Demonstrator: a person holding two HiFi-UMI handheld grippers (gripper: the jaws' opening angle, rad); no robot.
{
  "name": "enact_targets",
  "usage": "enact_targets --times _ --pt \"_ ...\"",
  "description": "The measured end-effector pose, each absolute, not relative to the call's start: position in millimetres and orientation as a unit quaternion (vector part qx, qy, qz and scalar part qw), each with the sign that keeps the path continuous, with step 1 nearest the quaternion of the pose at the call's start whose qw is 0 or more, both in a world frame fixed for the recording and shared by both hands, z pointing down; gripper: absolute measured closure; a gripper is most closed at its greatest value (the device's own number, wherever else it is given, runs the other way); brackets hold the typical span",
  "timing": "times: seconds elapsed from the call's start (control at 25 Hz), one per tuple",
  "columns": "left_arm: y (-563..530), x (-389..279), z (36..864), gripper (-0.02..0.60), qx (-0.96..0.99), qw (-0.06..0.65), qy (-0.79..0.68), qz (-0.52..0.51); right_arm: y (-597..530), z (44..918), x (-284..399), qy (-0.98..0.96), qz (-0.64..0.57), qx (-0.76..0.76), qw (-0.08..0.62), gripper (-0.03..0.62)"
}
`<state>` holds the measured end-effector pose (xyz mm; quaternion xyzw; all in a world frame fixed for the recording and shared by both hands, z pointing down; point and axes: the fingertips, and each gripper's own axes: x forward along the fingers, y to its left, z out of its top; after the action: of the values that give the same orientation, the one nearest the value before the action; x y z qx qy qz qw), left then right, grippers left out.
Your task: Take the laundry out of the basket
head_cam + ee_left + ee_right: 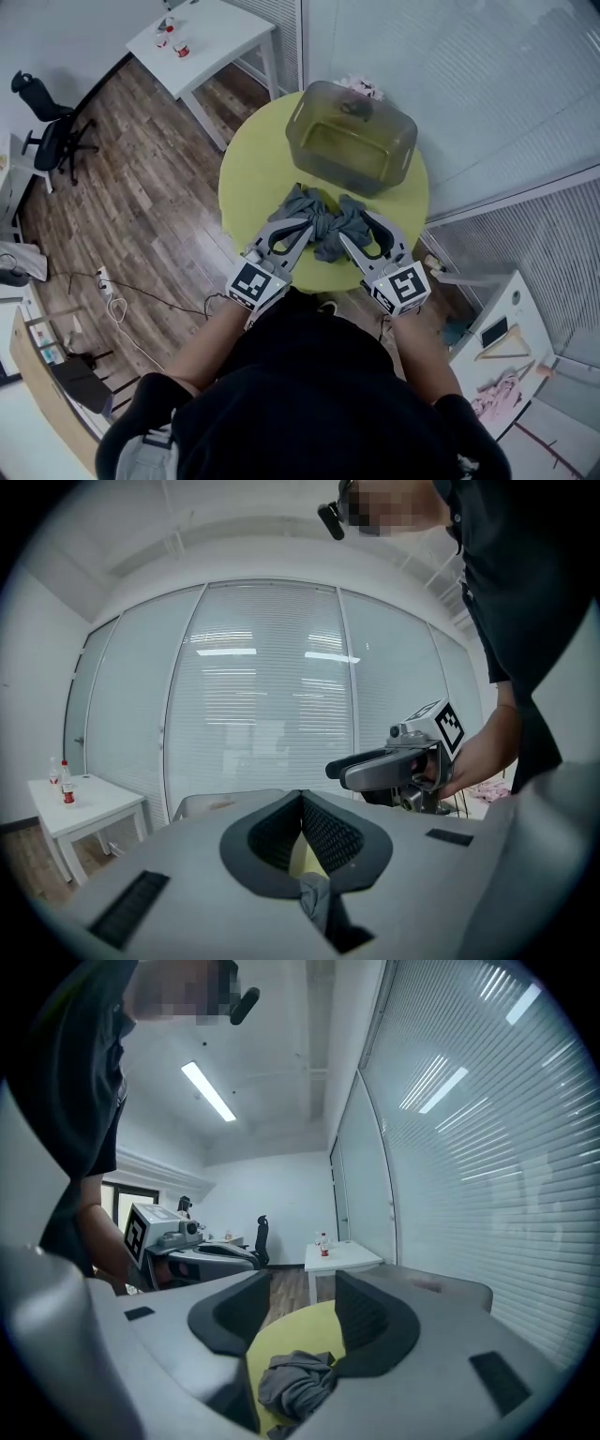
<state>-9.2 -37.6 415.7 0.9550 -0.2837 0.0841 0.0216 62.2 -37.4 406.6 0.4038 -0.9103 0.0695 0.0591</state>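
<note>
A crumpled grey garment [328, 225] lies on the round yellow-green table [258, 178], near its front edge. Behind it stands the translucent grey basket [319, 117], with a small dark item [354, 108] at its far side. My left gripper [302, 223] reaches the garment's left side; in the left gripper view its jaws meet at the tips [300, 803] and a fold of grey cloth [314, 897] is pinched low between them. My right gripper [352, 225] is at the garment's right side. Its jaws [298, 1288] stand apart, the garment [295, 1382] low between them, pads not pressing it.
A white side table [211, 37] with small bottles stands at the far left, and an office chair [47, 131] farther left on the wood floor. A glass wall with blinds runs behind the round table. Pink cloth [361, 87] shows behind the basket.
</note>
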Motion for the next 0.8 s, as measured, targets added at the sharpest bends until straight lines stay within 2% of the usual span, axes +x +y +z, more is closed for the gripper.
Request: enact_targets --times 0.08,0.2,0.32,0.8 --pt "-37 -6 409 0.572 0.957 0.019 -0.278 0.079 -37 403 63 -0.909 0.079 0.406 0.051 0.394" --pt "-36 -2 401 0.572 0.959 0.018 -0.275 0.069 -34 397 61 -0.908 0.069 0.410 0.049 0.506" --pt "-35 1 397 0.572 0.960 0.021 -0.274 0.055 -31 392 57 -0.911 0.046 0.407 0.049 0.556" --pt "-29 5 392 0.572 0.962 0.013 -0.266 0.061 -24 384 49 -0.917 0.027 0.394 0.049 0.571"
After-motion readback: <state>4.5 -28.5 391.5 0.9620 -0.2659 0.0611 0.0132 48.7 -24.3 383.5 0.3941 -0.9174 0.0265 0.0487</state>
